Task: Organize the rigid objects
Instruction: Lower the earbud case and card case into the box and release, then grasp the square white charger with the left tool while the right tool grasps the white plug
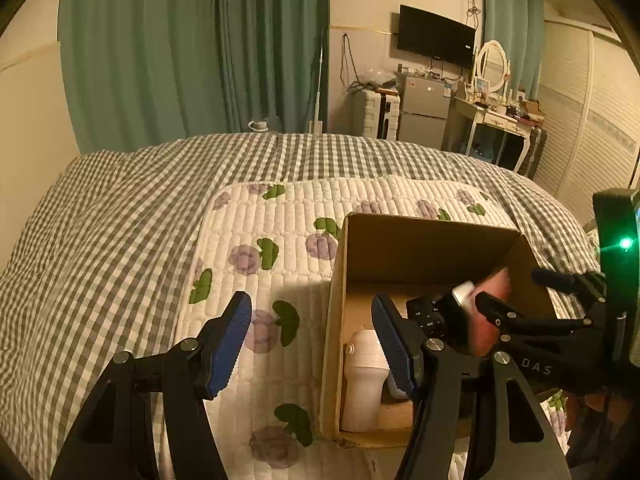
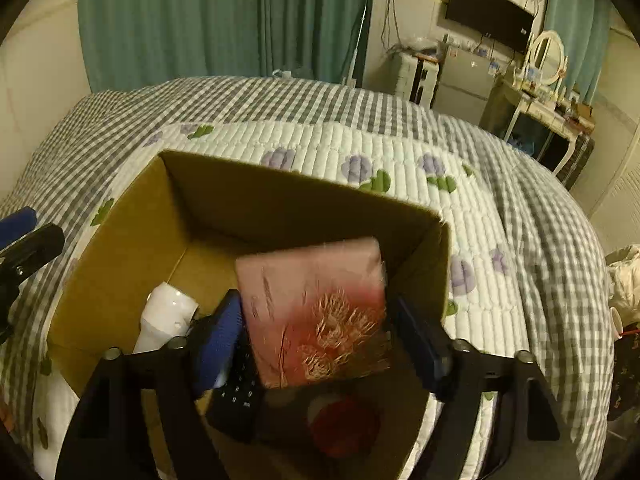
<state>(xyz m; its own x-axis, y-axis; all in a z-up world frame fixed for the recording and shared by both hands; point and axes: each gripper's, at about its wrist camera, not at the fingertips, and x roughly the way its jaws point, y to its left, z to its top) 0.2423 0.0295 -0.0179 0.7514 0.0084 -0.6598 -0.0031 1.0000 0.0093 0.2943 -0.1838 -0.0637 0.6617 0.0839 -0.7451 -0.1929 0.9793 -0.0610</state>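
Right claw (image 2: 314,330) pinching a pink box (image 2: 316,304) by its two sides – blue pads on both edges, box tilted, held over the open carton (image 2: 116,240). Box face shows a reddish feathery print, blurred. In the left wrist view the same pink box (image 1: 494,312) sits between the right claw's fingers (image 1: 496,312) just above the carton's (image 1: 340,320) right half.

Left claw (image 1: 312,340) spread wide, holding nothing – one finger over the quilted mat (image 1: 248,232), the other finger over the carton's interior.

Inside the carton: white bottle (image 1: 364,376) lying near the left wall, black remote (image 1: 430,316) with buttons beside it. Right wrist view shows the white bottle (image 2: 166,316) at left, the remote (image 2: 240,392) under the left pad, and a red round thing (image 2: 344,426) on the carton floor below the box – too dark to tell what.

Carton stands on the floral mat (image 2: 400,148), which lies on a checked bed (image 1: 100,220). Green curtains (image 1: 180,48), TV (image 1: 436,36) and fridge (image 1: 424,108) behind.
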